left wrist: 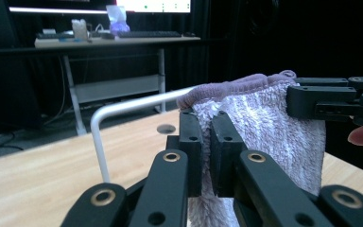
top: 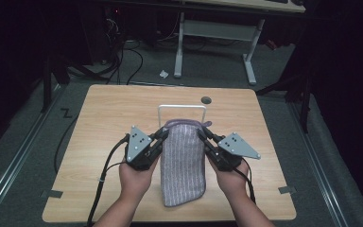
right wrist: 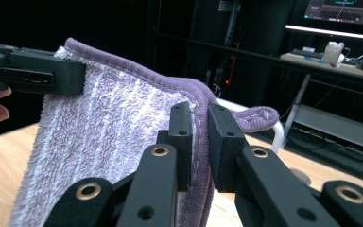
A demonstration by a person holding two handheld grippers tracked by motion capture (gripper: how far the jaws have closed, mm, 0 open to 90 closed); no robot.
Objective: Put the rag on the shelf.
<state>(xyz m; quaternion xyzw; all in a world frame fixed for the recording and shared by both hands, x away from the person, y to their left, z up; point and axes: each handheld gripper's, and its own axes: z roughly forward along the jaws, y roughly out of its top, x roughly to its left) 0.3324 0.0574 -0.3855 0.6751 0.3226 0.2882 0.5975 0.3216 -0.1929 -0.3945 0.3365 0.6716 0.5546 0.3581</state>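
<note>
Hanging just short of the rack (top: 182, 107), the towel (top: 183, 163) is running lengthwise back toward the person, its top corners clamped by the left gripper (top: 163, 134) and right gripper (top: 202, 134), both equally near.

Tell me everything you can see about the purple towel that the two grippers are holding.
The towel is a soft, fluffy terry cloth, pale purple with thin white stripes and a darker purple hem. It seems folded into a long narrow shape. A small hanging loop sticks out at one top corner. The left gripper and the right gripper each pinch one top corner, holding that edge up just in front of the white metal rail. The lower end lies on the wooden table.
</note>
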